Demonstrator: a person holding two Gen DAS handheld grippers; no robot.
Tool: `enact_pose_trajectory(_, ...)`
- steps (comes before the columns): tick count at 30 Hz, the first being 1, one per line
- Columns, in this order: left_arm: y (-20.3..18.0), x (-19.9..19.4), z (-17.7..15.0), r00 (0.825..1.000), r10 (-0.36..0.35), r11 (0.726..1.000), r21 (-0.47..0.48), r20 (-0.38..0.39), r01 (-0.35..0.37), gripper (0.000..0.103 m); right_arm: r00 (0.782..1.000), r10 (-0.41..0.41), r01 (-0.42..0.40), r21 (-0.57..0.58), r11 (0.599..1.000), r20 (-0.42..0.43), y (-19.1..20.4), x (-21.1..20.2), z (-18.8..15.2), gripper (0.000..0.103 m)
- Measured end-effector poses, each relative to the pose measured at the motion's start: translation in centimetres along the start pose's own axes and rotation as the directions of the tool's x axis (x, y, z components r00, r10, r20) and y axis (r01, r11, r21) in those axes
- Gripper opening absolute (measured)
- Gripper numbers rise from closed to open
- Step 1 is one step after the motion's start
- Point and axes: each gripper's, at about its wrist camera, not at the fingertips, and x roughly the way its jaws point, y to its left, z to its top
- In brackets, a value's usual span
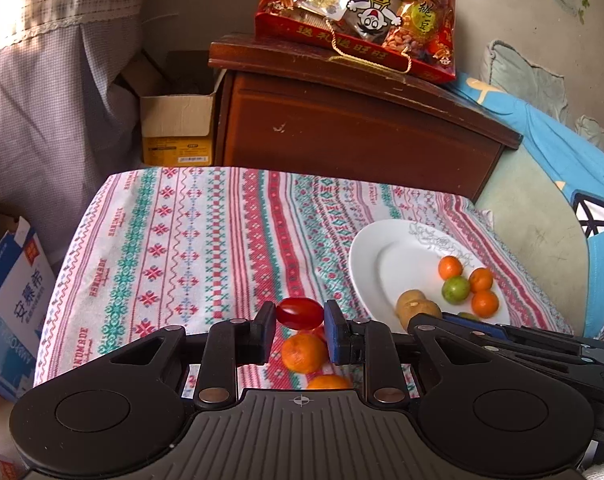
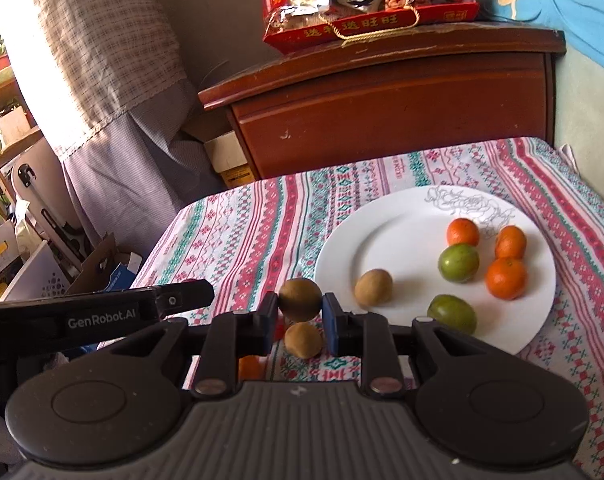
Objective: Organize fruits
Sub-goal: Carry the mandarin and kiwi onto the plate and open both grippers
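My left gripper point(image 1: 299, 314) is shut on a red cherry tomato point(image 1: 299, 313), held above the patterned tablecloth left of the white plate point(image 1: 378, 252). Two small oranges point(image 1: 304, 353) lie on the cloth under it. My right gripper point(image 2: 300, 302) is shut on a brown kiwi point(image 2: 299, 299), just left of the plate point(image 2: 382, 232). Another kiwi point(image 2: 303, 340) lies on the cloth below it. The plate holds three oranges point(image 2: 506, 273), two green fruits point(image 2: 458, 263) and a kiwi point(image 2: 374, 287).
A dark wooden cabinet point(image 1: 342, 128) with a red snack bag point(image 1: 362, 12) stands behind the table. Cardboard boxes point(image 1: 177, 120) and a curtain are at the left. A bed with blue bedding point(image 1: 562, 152) is at the right.
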Motion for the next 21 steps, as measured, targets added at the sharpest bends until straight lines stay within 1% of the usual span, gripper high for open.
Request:
enact_pose_trajectory(4,-1.5,0.5,1.4,1.000,-0.022,1.000,0.007,0.009,0.022,0.023,0.999,-0.032,0.032,-0.006,0.999,0.022,-1.3,-0.6,1.5,0.024)
enact_pose_trajectory(7,-2.5,1.5,2.3,0.999,-0.036,0.999,0.011,0.005,0.035,0.023,0.999,-0.049,0.049,-0.009,0.999,0.014,-2.4,-0.4,2.2,0.024)
enact_pose_trajectory(9,-3.2,2.5,2.9,0.999,-0.038,0.999,0.033,-0.004,0.038,0.023,0.998,-0.066,0.066,-0.021,0.998,0.003,-3.2,-0.2,2.4,0.024)
enact_pose_trajectory(14,-4.9,4.9,3.4,0.998,-0.055,0.994,0.093,-0.037,0.058,0.023,0.996,-0.086,0.087,0.017,0.996,-0.034,-4.9,1.0,2.4,0.024)
enact_pose_trajectory(17,-5.3,6.2,3.6,0.996,-0.070,0.992,0.101,-0.059,0.076,0.023,0.995,-0.087,0.089,0.027,0.996,-0.056,-5.4,1.6,2.3,0.024)
enact_pose_trajectory(19,-5.5,6.9,3.6,0.995,-0.067,0.991,0.108,-0.071,0.075,0.023,0.992,-0.107,0.109,0.027,0.994,-0.065,-5.6,1.9,2.2,0.024)
enact_pose_trajectory(21,-5.6,7.6,3.6,0.994,-0.068,0.990,0.115,-0.084,0.077,0.023,0.992,-0.105,0.108,0.037,0.993,-0.076,-5.9,2.2,2.2,0.024)
